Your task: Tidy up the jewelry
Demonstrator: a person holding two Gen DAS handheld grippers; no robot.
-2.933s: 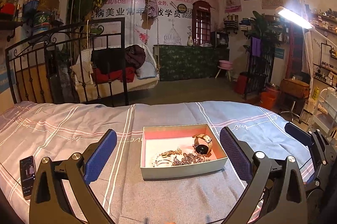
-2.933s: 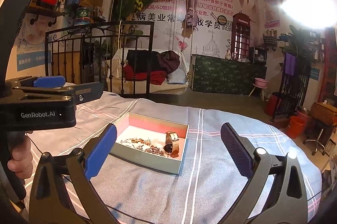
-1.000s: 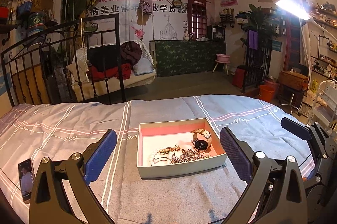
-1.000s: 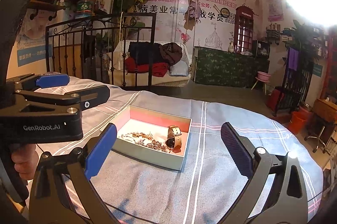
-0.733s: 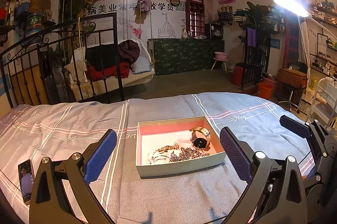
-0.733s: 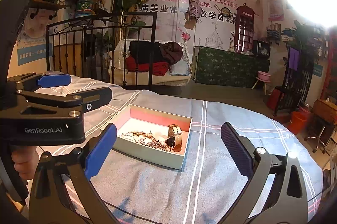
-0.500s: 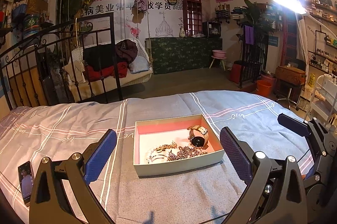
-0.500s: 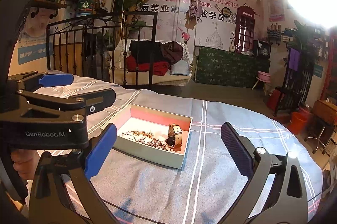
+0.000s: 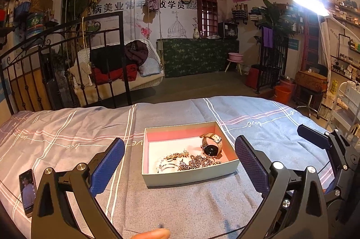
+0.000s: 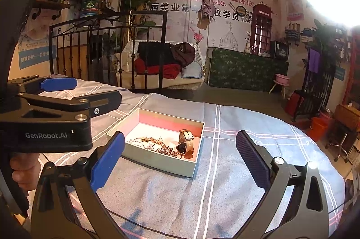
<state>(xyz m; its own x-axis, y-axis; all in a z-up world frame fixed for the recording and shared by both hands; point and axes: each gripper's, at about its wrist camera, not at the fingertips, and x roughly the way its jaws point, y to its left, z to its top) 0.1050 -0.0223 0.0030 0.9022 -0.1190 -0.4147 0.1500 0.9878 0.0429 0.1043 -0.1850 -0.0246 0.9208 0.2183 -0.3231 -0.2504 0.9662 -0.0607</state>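
a shallow box point(image 9: 189, 178) on the bed point(image 9: 67, 137) holds a watch point(image 9: 211, 145) beside tangled chains point(image 9: 186, 161); both grippers' jaws gape, released, left gripper point(image 9: 180, 162), right gripper point(image 10: 180, 155).

Black-framed left claw point(image 9: 180, 168) and right claw point(image 10: 180, 158), blue ribbed pads, silver screws, white "GenRobot.AI" lettering.

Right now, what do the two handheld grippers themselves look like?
Both the left gripper and right gripper have black angular frames with silver screws and blue textured finger pads. The left one's body, seen from the right wrist, bears white "GenRobot.AI" lettering. No sleeves show.
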